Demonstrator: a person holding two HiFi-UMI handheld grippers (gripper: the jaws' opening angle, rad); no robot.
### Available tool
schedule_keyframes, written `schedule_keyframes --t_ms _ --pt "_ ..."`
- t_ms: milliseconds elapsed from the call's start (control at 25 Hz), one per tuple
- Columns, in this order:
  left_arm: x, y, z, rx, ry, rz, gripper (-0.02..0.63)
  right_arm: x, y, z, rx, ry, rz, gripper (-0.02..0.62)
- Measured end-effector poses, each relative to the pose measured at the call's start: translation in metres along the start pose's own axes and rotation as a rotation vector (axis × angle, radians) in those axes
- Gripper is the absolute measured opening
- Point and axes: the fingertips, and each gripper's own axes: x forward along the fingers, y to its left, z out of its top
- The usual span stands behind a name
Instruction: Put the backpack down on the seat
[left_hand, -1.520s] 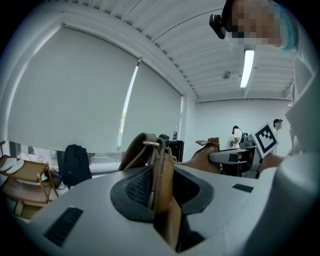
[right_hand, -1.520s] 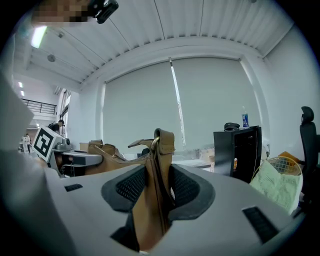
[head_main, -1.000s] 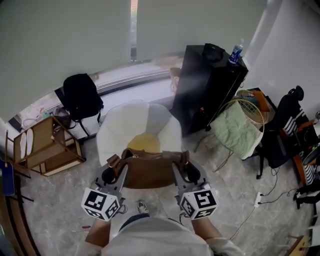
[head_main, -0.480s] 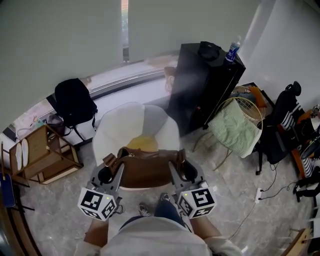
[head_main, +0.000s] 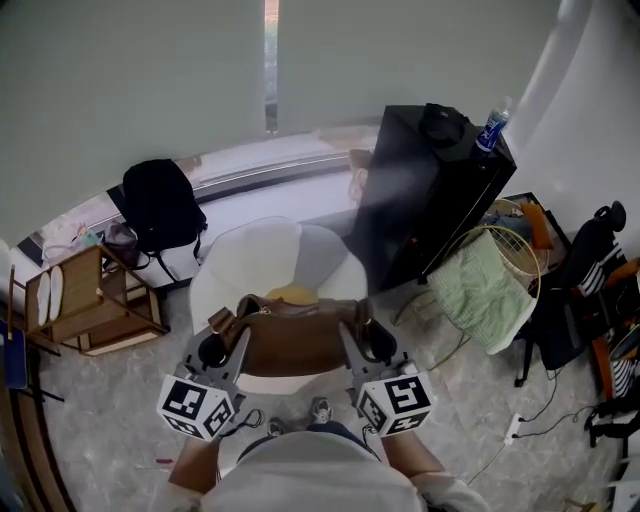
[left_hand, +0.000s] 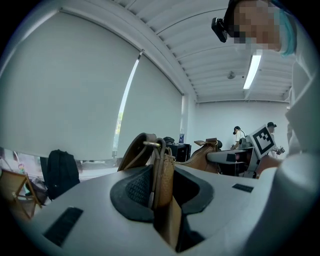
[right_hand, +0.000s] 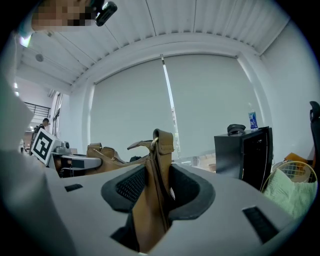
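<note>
Closest to you, the left claw (head_main: 218, 345) is pinching the left strap tab (left_hand: 162, 172) of the brown backpack (head_main: 295, 340), leather squeezed flat between the pads. The right claw (head_main: 372, 343) has the right strap tab (right_hand: 157, 165) nipped the same way. Thin grips, both of them, on narrow leather. If either tab slides out, that end drops and the whole load swings on the other claw.

The backpack hangs between your two claws, slung level, over the front edge of the white seat (head_main: 240, 255) and, by my read, not resting on it yet. That's your main hazard: let go here and it lands on the lip, tips back toward your feet and ends up on the floor. Carry it further in first.

Watch the release too. Open one claw ahead of the other and the bag will flop sideways instead of settling flat.

Deeper in, the yellow cushion (head_main: 293, 295) sits in the hollow of the seat; a soft, uneven bed could let the bag roll.

Beyond, the black cabinet (head_main: 425, 200) stands just beside the seat on your right, so a wide swing risks clipping it with the right claw.
</note>
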Motion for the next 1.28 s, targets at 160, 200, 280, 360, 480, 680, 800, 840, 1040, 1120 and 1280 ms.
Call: schedule_keyframes --t_ms 160,200,280,360,480,680,800,840,1040,1120,1280 --pt "0.022 -0.002 0.002 -0.009 -0.008 0.048 0.103 0.018 -0.023 0.005 -0.011 0.006 0.055 0.17" --pt "0.027 -0.003 0.002 -0.013 -0.007 0.061 0.103 0.021 -0.028 0.006 -0.011 0.009 0.068 0.17" --pt "0.037 -0.005 0.002 -0.019 -0.005 0.086 0.103 0.028 -0.039 0.007 -0.011 0.015 0.09 0.17" --pt "0.043 -0.005 0.002 -0.023 -0.005 0.107 0.103 0.034 -0.045 0.006 -0.009 0.019 0.11 0.17" --pt "0.051 -0.004 -0.003 -0.034 -0.002 0.128 0.103 0.042 -0.054 0.001 -0.002 0.031 0.131 0.17" --pt "0.058 0.012 -0.007 -0.05 0.011 0.141 0.103 0.061 -0.054 -0.002 0.006 0.047 0.139 0.17" --pt "0.06 0.027 -0.006 -0.047 0.009 0.133 0.103 0.075 -0.047 -0.001 0.008 0.052 0.131 0.17" --pt "0.06 0.033 -0.005 -0.044 0.008 0.127 0.103 0.079 -0.044 -0.001 0.008 0.051 0.127 0.17" --pt "0.063 0.066 0.007 -0.031 -0.001 0.089 0.101 0.101 -0.028 0.006 0.016 0.046 0.098 0.17" --pt "0.065 0.08 0.01 -0.028 -0.005 0.067 0.103 0.112 -0.021 0.009 0.016 0.035 0.076 0.17" --pt "0.065 0.114 0.018 -0.02 -0.013 0.022 0.103 0.134 -0.003 0.015 0.014 0.012 0.027 0.17"
